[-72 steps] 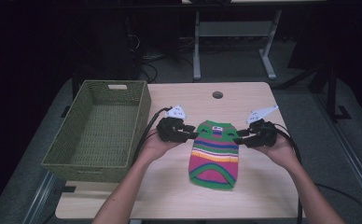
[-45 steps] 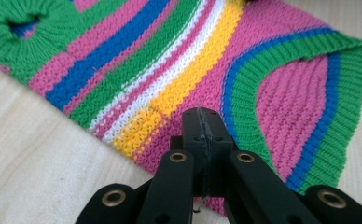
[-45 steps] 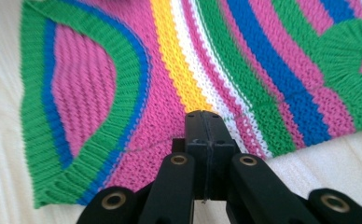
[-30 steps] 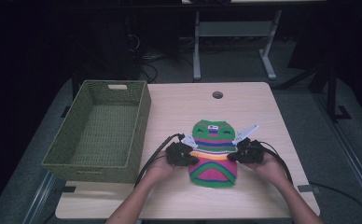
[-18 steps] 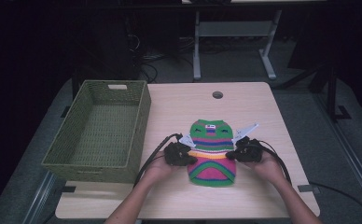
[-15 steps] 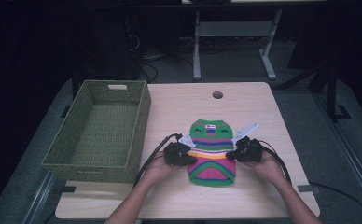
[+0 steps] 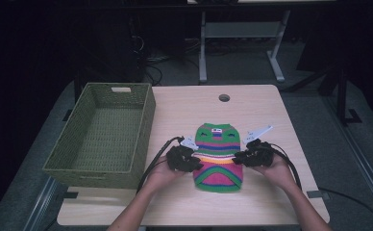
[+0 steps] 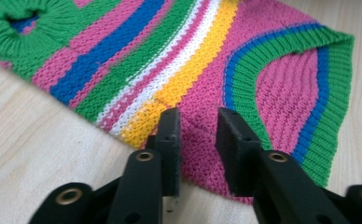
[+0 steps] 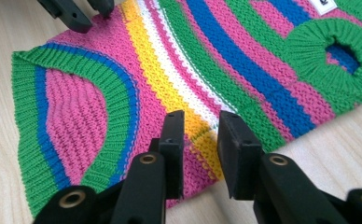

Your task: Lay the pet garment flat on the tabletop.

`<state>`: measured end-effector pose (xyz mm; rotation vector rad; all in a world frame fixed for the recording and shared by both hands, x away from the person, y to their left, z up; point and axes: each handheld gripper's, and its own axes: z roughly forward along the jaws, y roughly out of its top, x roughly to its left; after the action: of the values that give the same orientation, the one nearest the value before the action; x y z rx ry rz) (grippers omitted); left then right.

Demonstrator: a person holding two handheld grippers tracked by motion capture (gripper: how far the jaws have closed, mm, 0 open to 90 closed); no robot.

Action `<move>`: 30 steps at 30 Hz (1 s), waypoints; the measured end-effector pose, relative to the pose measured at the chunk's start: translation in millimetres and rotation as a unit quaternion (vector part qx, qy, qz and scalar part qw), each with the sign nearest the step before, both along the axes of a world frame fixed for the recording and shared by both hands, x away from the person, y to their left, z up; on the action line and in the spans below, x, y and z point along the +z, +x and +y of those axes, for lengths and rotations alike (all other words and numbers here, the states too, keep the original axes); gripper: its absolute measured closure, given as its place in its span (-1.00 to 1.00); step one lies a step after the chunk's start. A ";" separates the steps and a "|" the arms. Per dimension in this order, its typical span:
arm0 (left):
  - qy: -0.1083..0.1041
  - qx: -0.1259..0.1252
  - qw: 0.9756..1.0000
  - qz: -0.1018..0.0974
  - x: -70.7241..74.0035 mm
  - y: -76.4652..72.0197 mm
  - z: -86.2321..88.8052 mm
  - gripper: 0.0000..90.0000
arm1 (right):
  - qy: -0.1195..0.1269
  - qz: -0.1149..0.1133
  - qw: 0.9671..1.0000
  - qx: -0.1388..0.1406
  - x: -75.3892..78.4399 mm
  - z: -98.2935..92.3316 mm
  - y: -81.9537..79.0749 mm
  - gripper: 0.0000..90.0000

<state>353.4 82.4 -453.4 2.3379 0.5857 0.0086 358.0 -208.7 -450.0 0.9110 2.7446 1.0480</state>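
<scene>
A knitted striped sweater (image 7: pixel 218 159) in green, pink, blue and yellow lies flat on the table (image 7: pixel 184 106). My left gripper (image 7: pixel 195 166) rests at its left edge and my right gripper (image 7: pixel 239 158) at its right edge. Seen in the left gripper view, my left gripper (image 8: pixel 198 126) has its jaws apart over the pink hem edge (image 8: pixel 202 154). My right gripper (image 9: pixel 200 128) likewise stands open over the yellow stripe (image 9: pixel 170 98). Both pairs of jaws have just been opening. The knit lies under the gaps, and no pad presses on it.
A green woven basket (image 7: pixel 146 120) stands empty at the table's left side, close to my left arm. A round cable hole (image 7: pixel 224 97) sits near the table's far edge. Cables trail from both grippers toward me.
Both grippers came from the sweater's top corners toward me to its middle sides. Over the last second the hands have kept still and the sweater has not shifted.
</scene>
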 end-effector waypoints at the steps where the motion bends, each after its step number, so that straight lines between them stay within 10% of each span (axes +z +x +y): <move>1: -0.005 0.007 1.000 -0.001 0.7 -0.3 2.3 0.38 | 0.005 0.005 1.000 -0.008 0.5 -1.8 0.0 0.43; 30: -0.027 0.049 0.998 -0.026 10.3 -16.3 19.8 -0.24 | 0.022 -0.012 0.999 -0.039 12.8 -32.5 -13.9 -0.10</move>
<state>337.1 102.2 -443.1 2.2483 0.6665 0.0986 344.1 -241.1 -437.2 0.9957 2.6530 1.1010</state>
